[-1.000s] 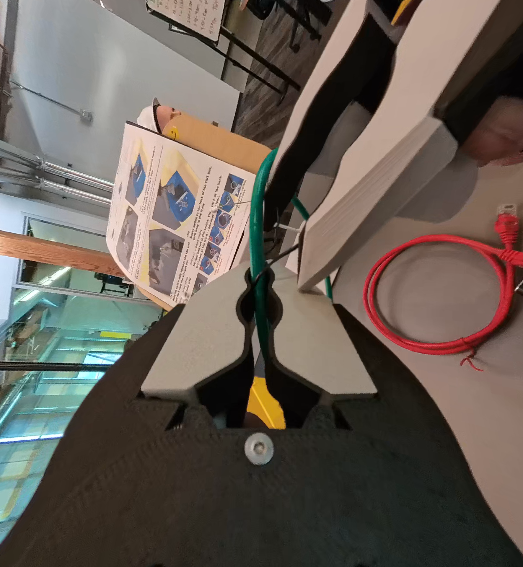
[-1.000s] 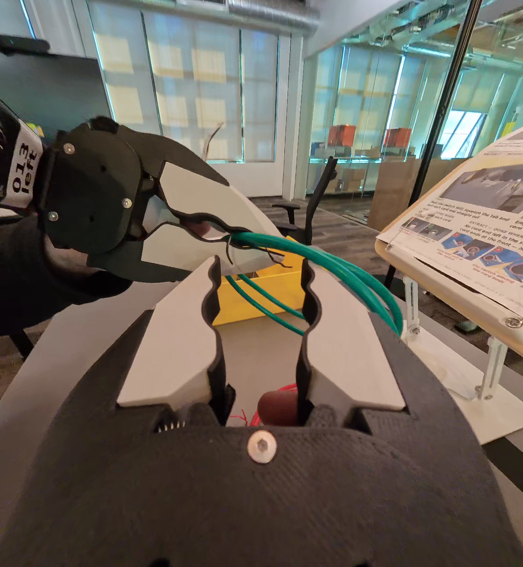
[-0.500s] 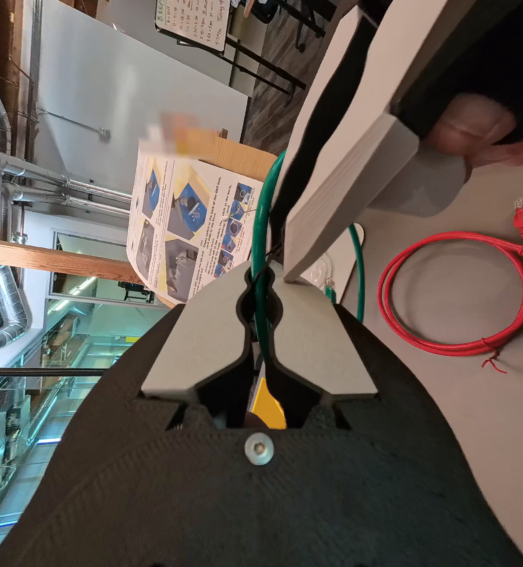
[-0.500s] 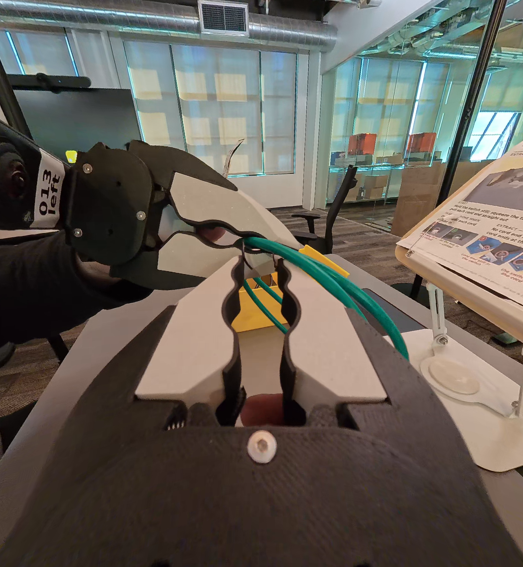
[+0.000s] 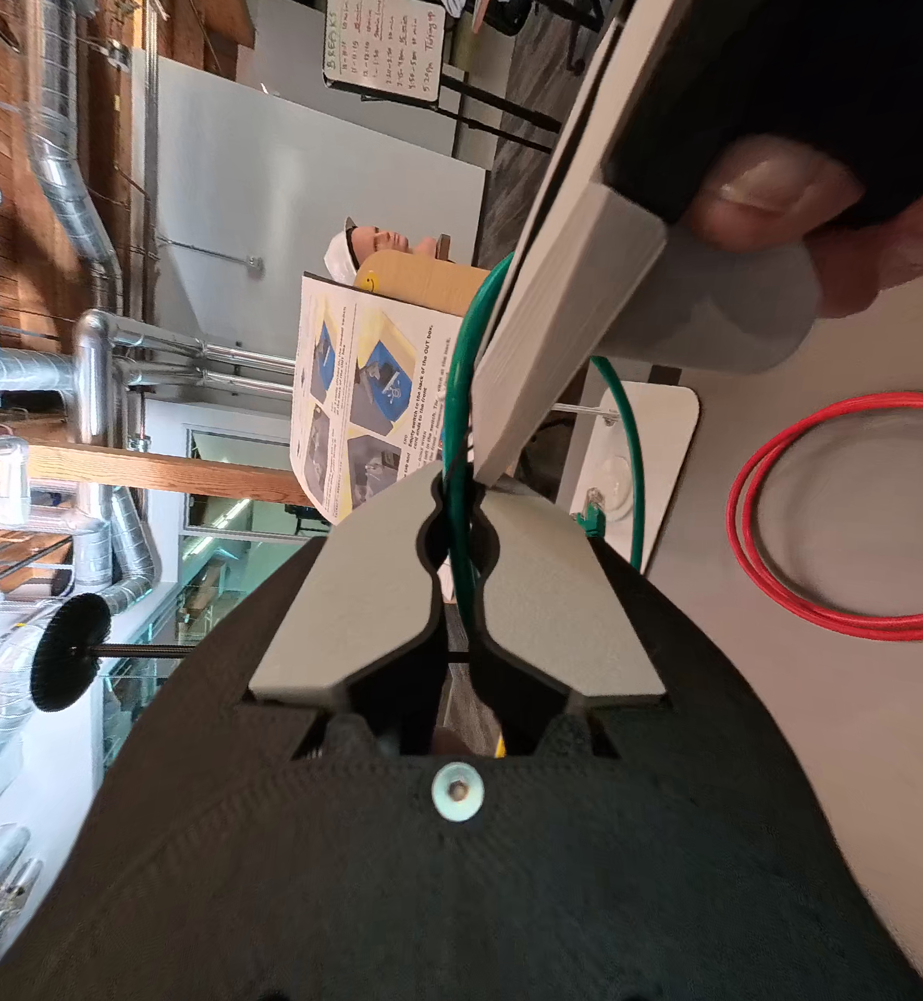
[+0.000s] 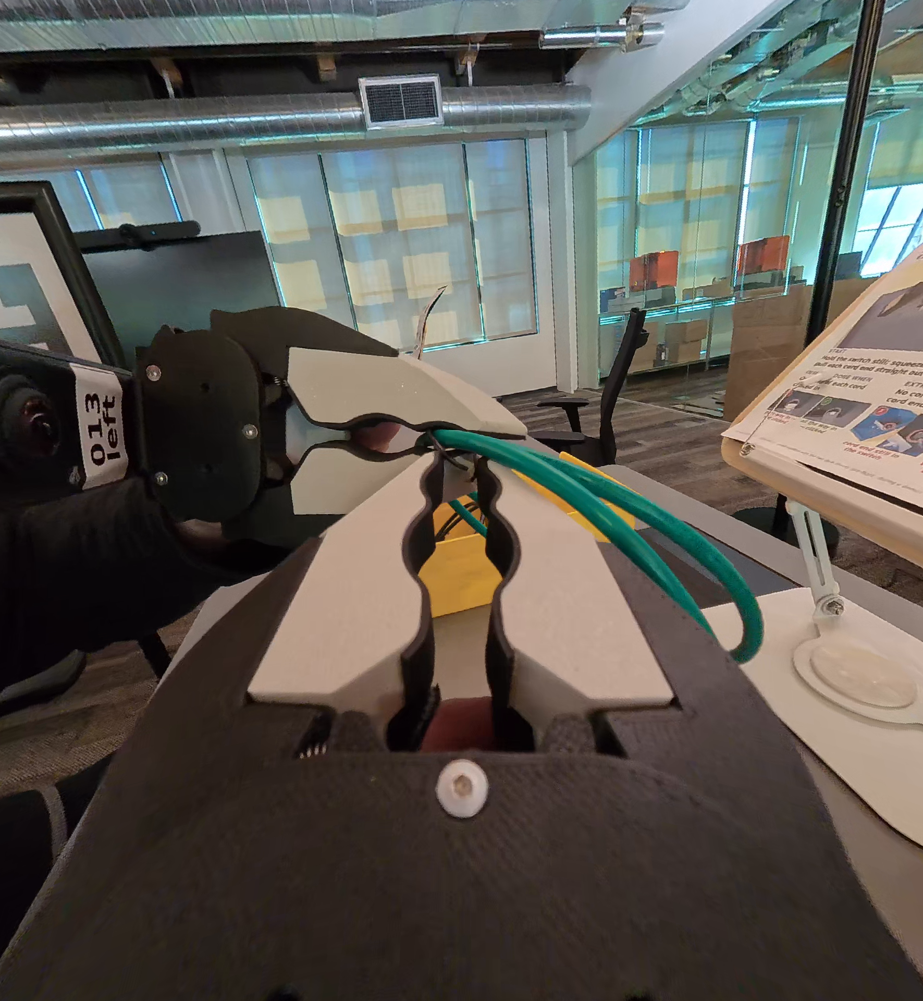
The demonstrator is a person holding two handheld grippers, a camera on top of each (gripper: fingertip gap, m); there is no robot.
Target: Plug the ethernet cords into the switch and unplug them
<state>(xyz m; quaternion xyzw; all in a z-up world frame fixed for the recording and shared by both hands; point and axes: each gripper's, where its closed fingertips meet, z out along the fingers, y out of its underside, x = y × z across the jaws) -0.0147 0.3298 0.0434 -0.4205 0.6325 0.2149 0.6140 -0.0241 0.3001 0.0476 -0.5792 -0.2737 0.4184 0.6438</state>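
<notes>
Best to keep left gripper [image 5: 459,504] pinched on green cord [image 6: 600,504] while right gripper [image 6: 458,476], slightly parted near a black tie, closes gently. Cord: thin, glossy, coiled, held above table [image 5: 827,758], plug [image 5: 590,517] dangling. Red cord [image 5: 773,585] on table.

Right tool [image 6: 458,476] narrower around green cord [image 6: 600,520]

- Left gripper [image 6: 448,441]: black printed body, two pale grey wedge fingers edged with wavy black pads, small silver screws on its side plate, and a white label with black characters behind that plate.
- Right gripper [image 6: 459,471]: same black shell and grey fingers; one silver screw sits below the finger roots.
- Black sleeve [image 6: 53,574] below the left gripper's side plate.
</notes>
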